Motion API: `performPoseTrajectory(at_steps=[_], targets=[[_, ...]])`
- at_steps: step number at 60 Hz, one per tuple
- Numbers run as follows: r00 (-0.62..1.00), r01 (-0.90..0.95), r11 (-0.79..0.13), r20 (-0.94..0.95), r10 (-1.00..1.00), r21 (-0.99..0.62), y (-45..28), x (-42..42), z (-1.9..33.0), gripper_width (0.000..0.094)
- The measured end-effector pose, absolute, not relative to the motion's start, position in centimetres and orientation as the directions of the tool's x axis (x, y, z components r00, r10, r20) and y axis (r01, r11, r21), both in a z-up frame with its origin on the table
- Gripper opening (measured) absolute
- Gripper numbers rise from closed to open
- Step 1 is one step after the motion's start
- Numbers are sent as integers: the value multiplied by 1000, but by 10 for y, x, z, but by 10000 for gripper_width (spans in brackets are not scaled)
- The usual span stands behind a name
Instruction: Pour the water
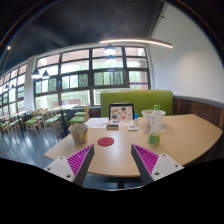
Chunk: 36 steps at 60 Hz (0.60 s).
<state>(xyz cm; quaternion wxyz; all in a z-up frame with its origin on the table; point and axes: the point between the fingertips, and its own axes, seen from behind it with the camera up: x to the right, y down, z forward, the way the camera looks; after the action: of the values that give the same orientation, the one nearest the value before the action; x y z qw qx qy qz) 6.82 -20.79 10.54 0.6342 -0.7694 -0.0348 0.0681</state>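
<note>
A green bottle (154, 131) with a clear cup (153, 120) upside down over its top stands on the wooden table (180, 133), ahead and to the right of my fingers. A second pale cup (80, 133) stands ahead to the left. A round red coaster (105, 142) lies on the table just beyond and between my fingers. My gripper (112, 166) is open and empty, low at the table's near edge, its pink pads (64, 164) wide apart.
An open laptop (121, 112), papers (97, 123) and small items sit at the table's far side. A green sofa (136, 100) stands behind it. More tables and green chairs (40, 118) stand left, by large windows.
</note>
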Motion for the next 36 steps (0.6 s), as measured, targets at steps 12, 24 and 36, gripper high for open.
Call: performPoseTrajectory(at_steps=[12, 24, 36], targets=[[995, -34, -199, -51, 84, -979, -207, 106, 110, 822], [1000, 19, -257, 21, -4, -966, -148, 172, 108, 818], [998, 26, -310, 45, -52, -950, -75, 224, 95, 814]])
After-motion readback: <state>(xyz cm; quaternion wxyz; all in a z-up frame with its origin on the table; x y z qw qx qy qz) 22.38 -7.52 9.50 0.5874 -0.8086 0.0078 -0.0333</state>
